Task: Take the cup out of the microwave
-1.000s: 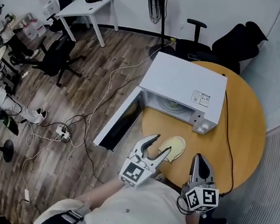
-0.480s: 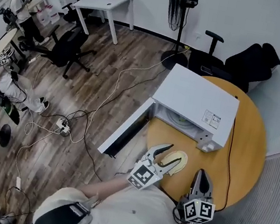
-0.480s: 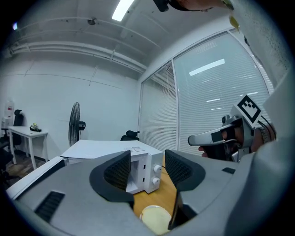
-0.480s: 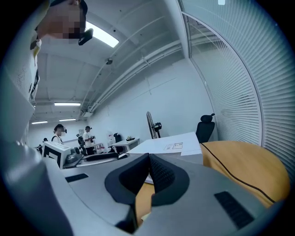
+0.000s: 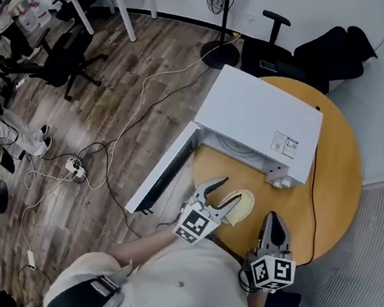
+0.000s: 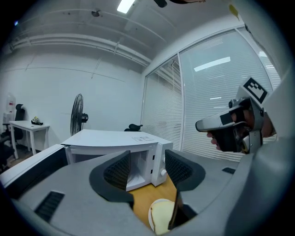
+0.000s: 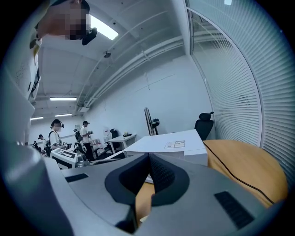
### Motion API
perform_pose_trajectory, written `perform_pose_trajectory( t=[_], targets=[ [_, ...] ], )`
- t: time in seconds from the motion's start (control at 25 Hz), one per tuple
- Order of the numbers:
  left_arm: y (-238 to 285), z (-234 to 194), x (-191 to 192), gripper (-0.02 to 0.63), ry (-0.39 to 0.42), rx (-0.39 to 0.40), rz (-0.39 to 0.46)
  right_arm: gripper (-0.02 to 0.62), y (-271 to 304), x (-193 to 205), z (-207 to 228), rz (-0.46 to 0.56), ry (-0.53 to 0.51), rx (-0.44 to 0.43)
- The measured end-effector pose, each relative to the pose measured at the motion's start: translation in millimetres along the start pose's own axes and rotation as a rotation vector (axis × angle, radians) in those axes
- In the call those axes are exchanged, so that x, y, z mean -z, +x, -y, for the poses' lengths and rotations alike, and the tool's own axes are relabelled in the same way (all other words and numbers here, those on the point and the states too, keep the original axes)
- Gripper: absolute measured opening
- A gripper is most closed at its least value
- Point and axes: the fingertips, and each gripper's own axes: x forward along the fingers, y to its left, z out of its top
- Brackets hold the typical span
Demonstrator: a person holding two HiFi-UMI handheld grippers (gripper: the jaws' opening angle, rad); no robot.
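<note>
While sinking nearer the table (image 5: 334, 181), pictured with left gripper (image 5: 230, 190) spread empty over the apparently already-removed cup (image 5: 243, 207), right gripper (image 5: 274, 219) clenched on nothing.

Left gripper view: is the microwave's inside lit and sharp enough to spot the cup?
Left gripper view: microwave evenly lit, no glare, but fisheye shrinks it and jaw pads cover much of the cavity; no cup discernible. Head view: sharp, yet the microwave's top hides most of the inside.

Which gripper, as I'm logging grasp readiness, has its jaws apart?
The left gripper: its jaws stand apart, empty, while those of the right gripper are closed together.
</note>
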Motion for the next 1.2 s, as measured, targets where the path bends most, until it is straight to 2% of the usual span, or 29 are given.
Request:
perform_pose_trajectory(
  t=[0.48, 0.76, 1.2],
  targets=[
    [46.3, -49.0, 60.0, 0.256, -0.003, -0.09, -0.092, 0.01, 15.1, 17.3, 10.3, -0.046, 0.024, 0.053],
    [75.9, -80.0, 90.3, 0.256, -0.012, -0.138, -0.129, 0.009, 32.9, 31.9, 9.0, -0.076, 0.034, 0.053],
    [127.3, -110.0, 131.5, 0.272, -0.002, -0.175, -0.174, 0.01, 43.2, 49.5, 14.1, -0.112, 0.063, 0.096]
  ],
)
